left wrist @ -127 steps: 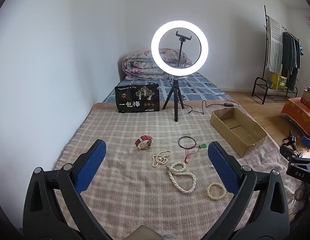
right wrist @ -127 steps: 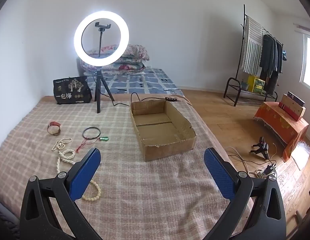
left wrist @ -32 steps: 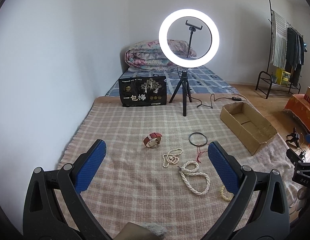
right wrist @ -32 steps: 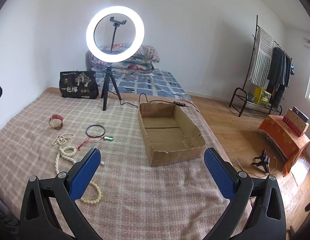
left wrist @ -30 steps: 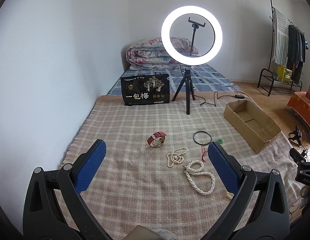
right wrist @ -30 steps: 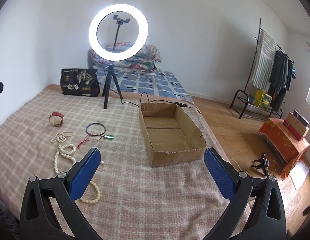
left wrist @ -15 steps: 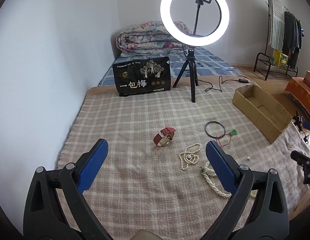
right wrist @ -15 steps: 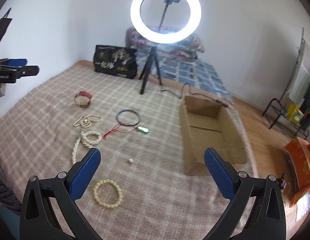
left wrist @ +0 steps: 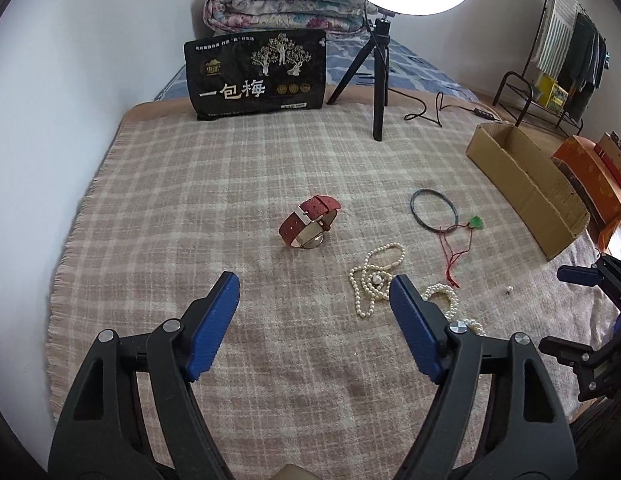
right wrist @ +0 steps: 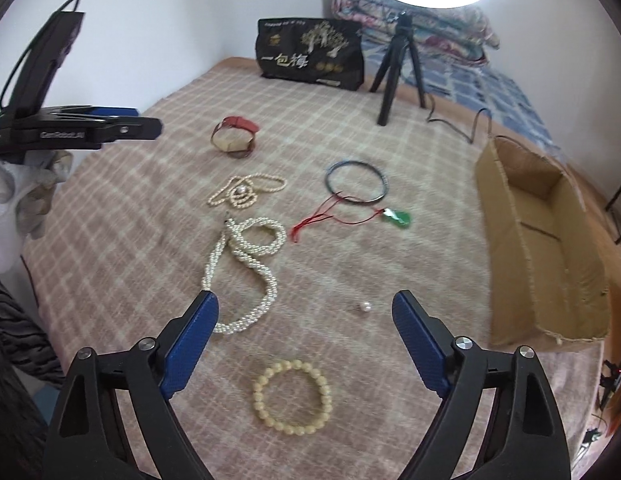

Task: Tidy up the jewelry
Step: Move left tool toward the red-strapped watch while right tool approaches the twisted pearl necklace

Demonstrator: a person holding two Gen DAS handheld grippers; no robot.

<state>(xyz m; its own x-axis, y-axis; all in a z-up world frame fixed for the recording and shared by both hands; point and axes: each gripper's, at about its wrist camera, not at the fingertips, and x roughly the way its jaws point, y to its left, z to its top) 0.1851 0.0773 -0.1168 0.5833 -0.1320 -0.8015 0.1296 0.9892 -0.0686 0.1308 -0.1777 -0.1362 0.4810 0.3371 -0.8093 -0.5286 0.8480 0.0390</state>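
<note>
A beige-and-pink plaid blanket (left wrist: 230, 184) covers the bed, its fringed left edge running along the white wall (left wrist: 70, 80) and its far edge ending just before a black printed bag (left wrist: 256, 74) and a black tripod with a ring light (left wrist: 380, 80). Bare blanket lies wide between the wall and the jewelry. An open brown cardboard box (right wrist: 550, 248) sits at the blanket's right edge, well apart from the pieces.

The left gripper (left wrist: 314, 304) hovers with its blue pads spread wide, holding nothing; a red-strapped wristwatch (left wrist: 310, 222) lies ahead between them. The right gripper (right wrist: 304, 322) is likewise spread and empty above the blanket.

In the right wrist view, a thick twisted white pearl rope (right wrist: 246, 268) loops near the left pad. Beyond it lie a thin pearl necklace (right wrist: 244, 190) in a loose tangle and a dark thin bangle (right wrist: 356, 182), which touches a red cord with a green pendant (right wrist: 398, 218). A cream beaded bracelet (right wrist: 292, 396) lies flat between the fingers, nearest the camera. A single loose pearl (right wrist: 364, 307) rests just beside the right pad.
</note>
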